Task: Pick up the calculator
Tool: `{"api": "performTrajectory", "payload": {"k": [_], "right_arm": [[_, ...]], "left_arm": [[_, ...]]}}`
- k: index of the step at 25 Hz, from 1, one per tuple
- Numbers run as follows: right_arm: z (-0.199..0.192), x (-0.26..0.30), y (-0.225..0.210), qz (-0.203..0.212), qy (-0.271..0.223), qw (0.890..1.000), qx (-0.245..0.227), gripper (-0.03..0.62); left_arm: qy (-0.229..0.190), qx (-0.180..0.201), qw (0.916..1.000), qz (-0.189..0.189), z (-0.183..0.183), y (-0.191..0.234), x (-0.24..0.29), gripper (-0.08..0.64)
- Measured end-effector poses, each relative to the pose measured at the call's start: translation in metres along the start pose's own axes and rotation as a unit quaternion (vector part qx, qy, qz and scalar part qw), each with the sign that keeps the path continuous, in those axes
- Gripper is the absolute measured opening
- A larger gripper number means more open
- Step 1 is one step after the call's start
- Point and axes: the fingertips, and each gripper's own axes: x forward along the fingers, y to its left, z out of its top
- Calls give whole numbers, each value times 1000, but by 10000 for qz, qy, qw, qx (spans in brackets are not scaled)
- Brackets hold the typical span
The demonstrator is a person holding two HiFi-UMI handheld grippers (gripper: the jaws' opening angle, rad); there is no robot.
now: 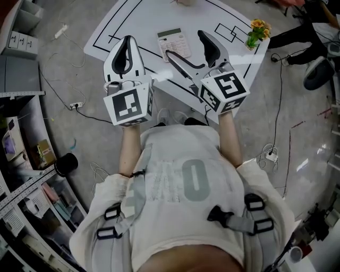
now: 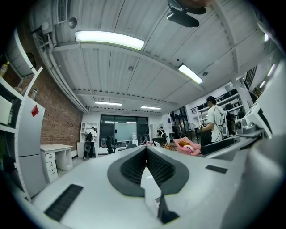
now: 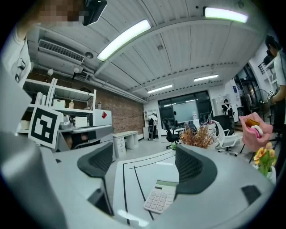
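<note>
One calculator (image 1: pixel 174 42) lies flat on the white bench (image 1: pixel 133 18), directly ahead of the right gripper (image 3: pixel 144 166). Its jaws stand wide apart and hold nothing. The left gripper (image 2: pixel 146 154) has its jaws closed together, empty. The calculator is probably light, rigid, thin and smooth-cased, so grip it across its long edges. Also present: two grippers and one flower pot (image 1: pixel 257 31).

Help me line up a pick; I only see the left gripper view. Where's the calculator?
Observer: The flat white calculator with a greenish top lies on the white table with black lines, right of the left gripper.
Operator: Is the right gripper near it?
Observer: Its jaws stand apart, with the calculator showing between them, untouched.
Operator: Anything else nearby?
Observer: A small pot of yellow flowers stands at the table's right corner.
</note>
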Motion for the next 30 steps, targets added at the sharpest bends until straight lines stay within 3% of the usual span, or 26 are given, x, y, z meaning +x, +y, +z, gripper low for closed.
{"api": "performTrajectory", "payload": {"k": [12,20,30], "right_arm": [[-12,18,-21,-154,245,9996,-20,428],[-21,23,-31,-158,395,9991,-38,428],[-31,41,-44,67,562,9984,53,428]], "left_arm": [[162,55,9998,66,-14,10,25,20],[1104,-113,9938,49,-67,10,39,20],[1693,-281,9852,-17,-103,11,44,20]]}}
